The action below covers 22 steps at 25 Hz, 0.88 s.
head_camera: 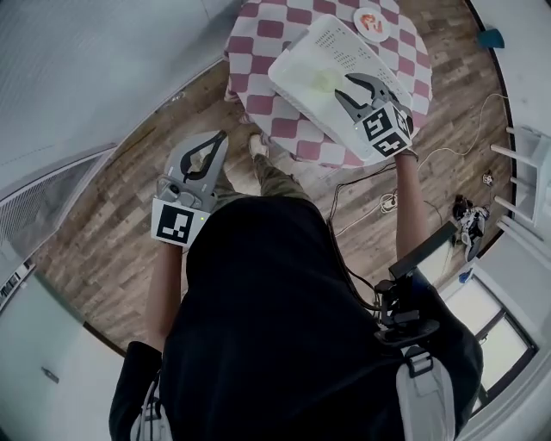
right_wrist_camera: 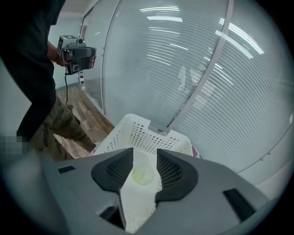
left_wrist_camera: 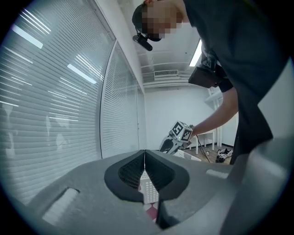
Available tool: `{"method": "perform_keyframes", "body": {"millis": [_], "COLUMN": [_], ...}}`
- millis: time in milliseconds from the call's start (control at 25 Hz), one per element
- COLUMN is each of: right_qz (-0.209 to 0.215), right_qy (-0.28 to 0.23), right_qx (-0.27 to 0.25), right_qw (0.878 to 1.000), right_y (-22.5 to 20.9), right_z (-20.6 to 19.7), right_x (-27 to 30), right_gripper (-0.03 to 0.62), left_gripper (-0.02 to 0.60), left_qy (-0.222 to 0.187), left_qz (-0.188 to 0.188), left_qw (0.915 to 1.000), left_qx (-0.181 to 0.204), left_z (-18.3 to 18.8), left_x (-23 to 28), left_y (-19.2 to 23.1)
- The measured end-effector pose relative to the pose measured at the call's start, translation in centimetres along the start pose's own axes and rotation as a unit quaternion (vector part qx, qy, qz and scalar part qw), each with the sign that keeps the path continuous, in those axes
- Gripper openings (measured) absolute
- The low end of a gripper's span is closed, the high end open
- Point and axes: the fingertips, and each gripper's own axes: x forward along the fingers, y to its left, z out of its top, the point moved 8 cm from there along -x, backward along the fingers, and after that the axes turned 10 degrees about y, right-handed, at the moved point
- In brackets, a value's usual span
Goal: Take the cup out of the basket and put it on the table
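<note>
**Right gripper lined up over the cup, no grip yet**

Cup (right_wrist_camera: 143,175) sits on the bottom of the basket (head_camera: 344,39), mouth up as far as I can tell, pale green against white plastic. The basket is on the checked table (head_camera: 258,43) and reaches its near edge. A plate (head_camera: 372,23) is by the far edge. Bare cloth runs along the left edge.

Right gripper (right_wrist_camera: 144,153) hangs above the basket, angled down, fingers apart and touching nothing. In the right gripper view the cup shows in the gap between the jaws, below them. Left gripper (left_wrist_camera: 145,153) is off the table over the wood floor (head_camera: 112,232), fingers together, empty.

My read of the step in hand: descend and grab. How I'd run it:
- Hold the cup centred in the gap on the way down; alignment looks good now.
- Straddle the cup body if the opening allows, which I can't tell. Otherwise put one finger inside the mouth and one outside.
- Clear the basket walls, and close only once the pads are past the rim.
- The basket looks light and may slide or lift, so the left gripper could brace its rim.
- Lift straight up and set down on the bare cloth by the left edge.
</note>
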Motion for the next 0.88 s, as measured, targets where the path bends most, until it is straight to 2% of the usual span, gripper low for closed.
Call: {"method": "perform_keyframes", "body": {"millis": [240,480,640,880], "right_qz": [0.059,0.082,0.107,0.128], "right_qy": [0.027,0.054,0.081,0.124], "right_qx": [-0.031,-0.063,-0.069,-0.071], "right_qw": [0.997,0.993,0.989,0.981], "right_y": [-0.1,0.6,0.8,1.5], "right_z": [-0.4,-1.3,-2.3,-4.5], "right_x": [4.6,7.8,9.9,12.8], "right_gripper": [0.190,0.195,0.199,0.212], "left_gripper": [0.006,0.006,0.006,0.006], "left_qy": [0.017,0.027,0.034,0.035], "left_qz": [0.049,0.100,0.117,0.121], "left_qw": [0.9986,0.9943,0.9920,0.9914], "left_qx": [-0.007,-0.027,-0.035,-0.036], "left_z": [-0.7,-1.7,-2.2,-2.3], "left_x": [-0.5,-2.1,-2.4,-1.9], "left_y": [-0.3,-0.3,-0.9,-2.2]}}
